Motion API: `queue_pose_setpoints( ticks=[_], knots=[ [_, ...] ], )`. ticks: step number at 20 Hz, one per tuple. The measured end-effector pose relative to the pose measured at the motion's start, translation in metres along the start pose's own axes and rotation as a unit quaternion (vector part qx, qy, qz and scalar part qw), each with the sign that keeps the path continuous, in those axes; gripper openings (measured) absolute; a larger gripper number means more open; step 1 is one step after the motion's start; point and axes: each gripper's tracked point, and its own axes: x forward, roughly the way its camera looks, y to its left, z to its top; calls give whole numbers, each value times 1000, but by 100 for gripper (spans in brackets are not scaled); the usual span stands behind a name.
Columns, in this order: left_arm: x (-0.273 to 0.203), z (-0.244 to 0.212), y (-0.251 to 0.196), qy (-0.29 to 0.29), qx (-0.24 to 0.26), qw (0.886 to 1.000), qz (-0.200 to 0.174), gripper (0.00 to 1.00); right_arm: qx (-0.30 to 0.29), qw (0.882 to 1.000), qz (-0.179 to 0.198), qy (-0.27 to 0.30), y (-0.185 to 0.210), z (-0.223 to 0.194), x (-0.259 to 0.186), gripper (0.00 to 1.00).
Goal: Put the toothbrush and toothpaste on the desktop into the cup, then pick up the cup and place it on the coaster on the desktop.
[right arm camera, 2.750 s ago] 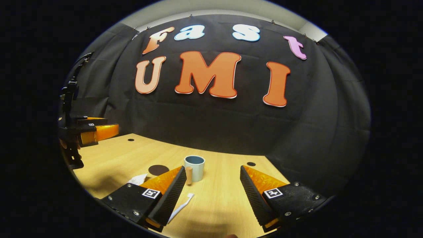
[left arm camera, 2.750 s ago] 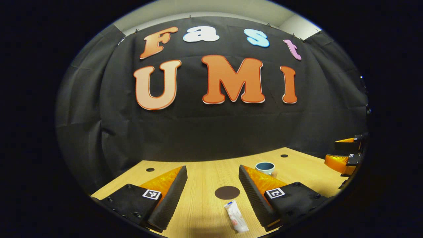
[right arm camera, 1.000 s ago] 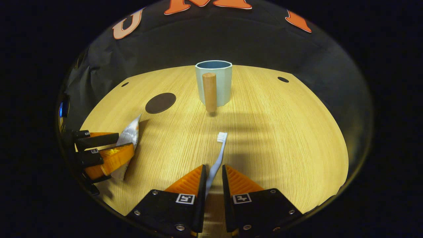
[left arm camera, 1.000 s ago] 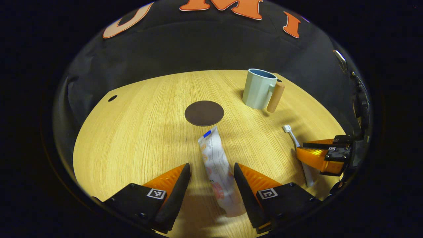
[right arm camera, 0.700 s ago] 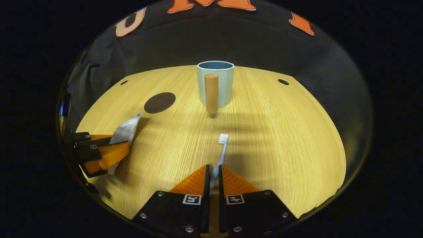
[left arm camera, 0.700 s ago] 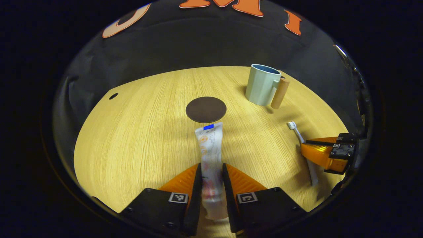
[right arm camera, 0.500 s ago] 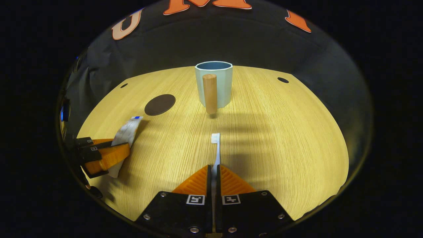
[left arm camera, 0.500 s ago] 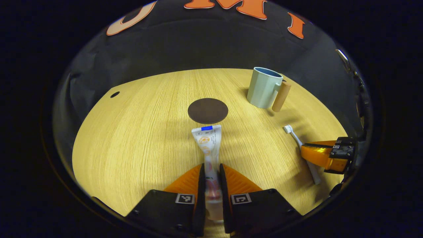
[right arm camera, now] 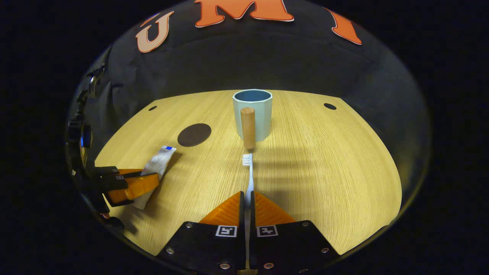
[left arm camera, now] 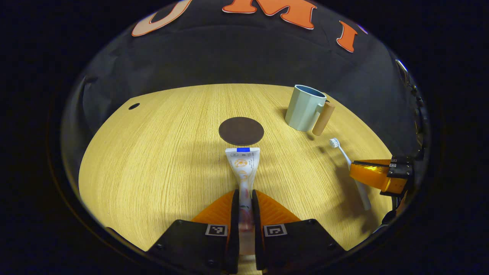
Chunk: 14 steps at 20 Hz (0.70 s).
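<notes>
Nothing here reads as a word, brand or number. The white plastic toothpaste tube (left arm camera: 243, 163) carries a blue patch and small orange print, too fine to make out. The left gripper (left arm camera: 245, 193) and right gripper (right arm camera: 247, 194) bear square black-and-white coded markers (left arm camera: 216, 229), patterns rather than lettering.

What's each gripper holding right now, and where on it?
The left gripper pinches the toothpaste near its cap end; the right gripper pinches the toothbrush on its handle.
</notes>
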Motion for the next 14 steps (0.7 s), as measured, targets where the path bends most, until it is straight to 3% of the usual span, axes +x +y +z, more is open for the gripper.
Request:
queue_pose_setpoints(
  ticks=[14],
  knots=[
    [-18,27,6,-65,-17,998,4,20,28,990,43,-131,0,107,-15,5]
  ],
)
